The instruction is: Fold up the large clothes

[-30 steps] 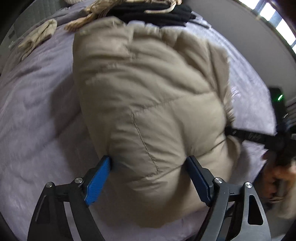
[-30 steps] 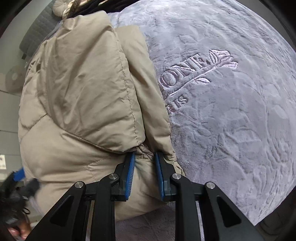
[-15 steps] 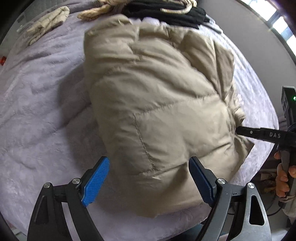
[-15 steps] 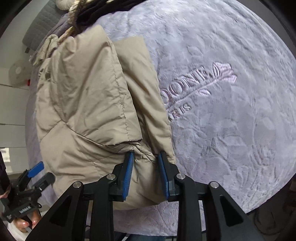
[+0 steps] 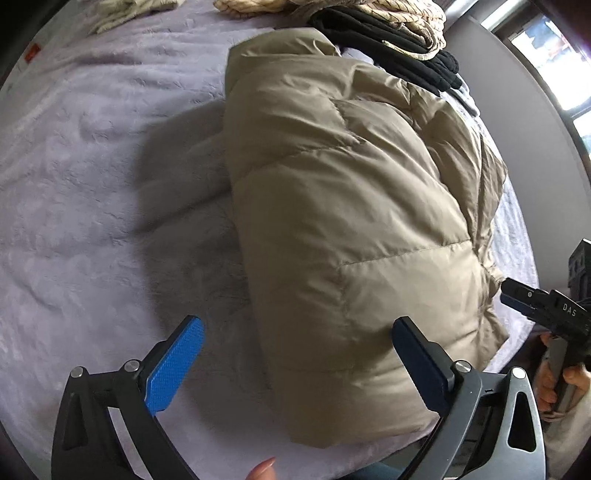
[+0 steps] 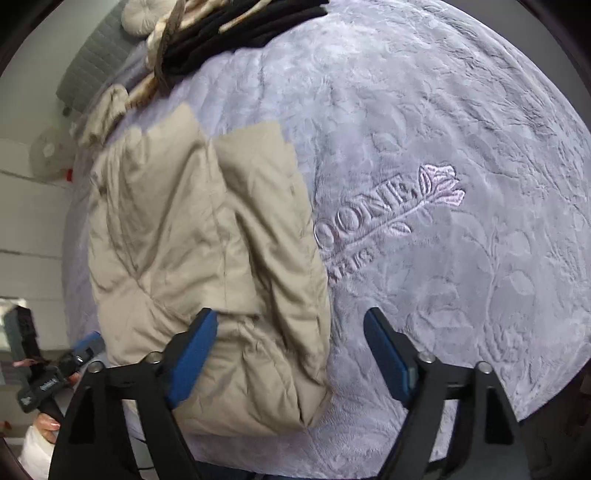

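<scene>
While its blue-padded fingers stand spread wide with nothing between them, the left gripper point(image 5: 295, 354) hangs just above the near end of the folded tan puffer jacket point(image 5: 347, 221); its right finger sits over the jacket's near corner and its left finger over bare lavender bedspread point(image 5: 92, 177). The right gripper point(image 6: 290, 345) is likewise spread apart and holds nothing, its left finger over the jacket's point(image 6: 207, 258) near right edge and its right finger over the bedspread point(image 6: 461, 110).

Ahead of both grippers the jacket lies folded into a bulky, quilted rectangle on the bed, stretching away from them, with one narrower folded panel along its right side. Just to the right of that panel, embossed lettering and a rose motif point(image 6: 391, 218) mark the bedspread.

Farther on, past the jacket's far end, a stack of black clothing point(image 5: 391, 40) lies with cream knitted pieces point(image 5: 369, 11) draped on it. A cream knitted item point(image 6: 103, 114) rests beyond the jacket's far left corner.
</scene>
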Action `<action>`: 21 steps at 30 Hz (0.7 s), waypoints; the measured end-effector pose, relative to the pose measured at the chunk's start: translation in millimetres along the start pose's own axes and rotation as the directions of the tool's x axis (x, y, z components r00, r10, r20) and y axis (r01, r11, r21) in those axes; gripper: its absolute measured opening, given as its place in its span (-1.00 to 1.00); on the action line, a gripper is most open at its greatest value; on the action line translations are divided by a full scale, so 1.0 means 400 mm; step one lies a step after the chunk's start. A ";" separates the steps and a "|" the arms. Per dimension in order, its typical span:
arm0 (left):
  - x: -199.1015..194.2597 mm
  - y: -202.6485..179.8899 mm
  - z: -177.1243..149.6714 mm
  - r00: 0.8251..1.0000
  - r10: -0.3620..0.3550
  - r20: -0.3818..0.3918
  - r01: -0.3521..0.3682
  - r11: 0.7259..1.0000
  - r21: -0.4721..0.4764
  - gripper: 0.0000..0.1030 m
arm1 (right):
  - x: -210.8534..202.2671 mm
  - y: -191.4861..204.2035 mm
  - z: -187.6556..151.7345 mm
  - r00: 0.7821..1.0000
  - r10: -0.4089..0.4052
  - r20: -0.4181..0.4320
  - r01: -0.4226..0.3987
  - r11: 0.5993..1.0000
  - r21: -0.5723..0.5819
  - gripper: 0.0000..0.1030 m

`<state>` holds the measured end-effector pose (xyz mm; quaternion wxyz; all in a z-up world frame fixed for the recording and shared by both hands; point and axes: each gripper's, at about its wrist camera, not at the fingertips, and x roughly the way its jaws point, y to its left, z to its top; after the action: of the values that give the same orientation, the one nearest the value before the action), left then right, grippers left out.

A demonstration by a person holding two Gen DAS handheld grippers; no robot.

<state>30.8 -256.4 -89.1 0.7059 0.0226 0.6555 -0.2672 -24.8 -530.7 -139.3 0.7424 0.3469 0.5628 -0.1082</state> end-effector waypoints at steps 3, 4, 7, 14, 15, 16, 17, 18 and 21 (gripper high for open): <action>0.004 0.009 0.010 0.999 -0.049 -0.008 0.049 0.998 -0.027 0.98 | -0.019 -0.019 0.010 0.997 0.066 0.028 -0.067 0.997 0.029 0.76; 0.004 0.015 0.014 0.999 -0.049 -0.005 0.049 0.998 -0.036 0.98 | -0.020 -0.021 0.017 0.996 0.086 0.028 -0.087 0.996 0.028 0.77; 0.010 0.041 0.029 0.998 -0.068 -0.011 0.068 0.996 -0.061 0.98 | -0.003 -0.014 0.042 0.994 0.105 0.002 -0.105 0.994 -0.004 0.77; 0.074 0.132 0.065 0.917 -0.390 -0.088 0.369 0.910 -0.189 0.98 | 0.058 0.012 0.105 0.985 0.144 -0.094 -0.154 0.983 -0.100 0.78; 0.084 0.140 0.070 0.901 -0.425 -0.088 0.401 0.893 -0.202 0.98 | 0.067 0.020 0.115 0.984 0.142 -0.110 -0.155 0.981 -0.119 0.87; 0.094 0.146 0.076 0.888 -0.452 -0.086 0.427 0.879 -0.212 0.98 | 0.078 0.026 0.122 0.981 0.142 -0.132 -0.160 0.978 -0.137 0.99; 0.103 0.151 0.082 0.880 -0.468 -0.085 0.442 0.871 -0.217 0.98 | 0.093 0.033 0.128 0.978 0.139 -0.155 -0.163 0.974 -0.159 1.00; 0.113 0.156 0.089 0.874 -0.478 -0.086 0.452 0.865 -0.217 0.98 | 0.106 0.038 0.134 0.976 0.131 -0.172 -0.161 0.972 -0.171 1.00; 0.140 0.166 0.104 0.866 -0.489 -0.105 0.464 0.864 -0.193 0.98 | 0.157 0.037 0.155 0.966 0.120 -0.230 -0.167 0.967 -0.194 1.00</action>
<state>95.7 -234.9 -157.0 0.5660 -0.1776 0.7113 -0.3771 51.9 -544.9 -182.9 0.7152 0.3157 0.6220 0.0450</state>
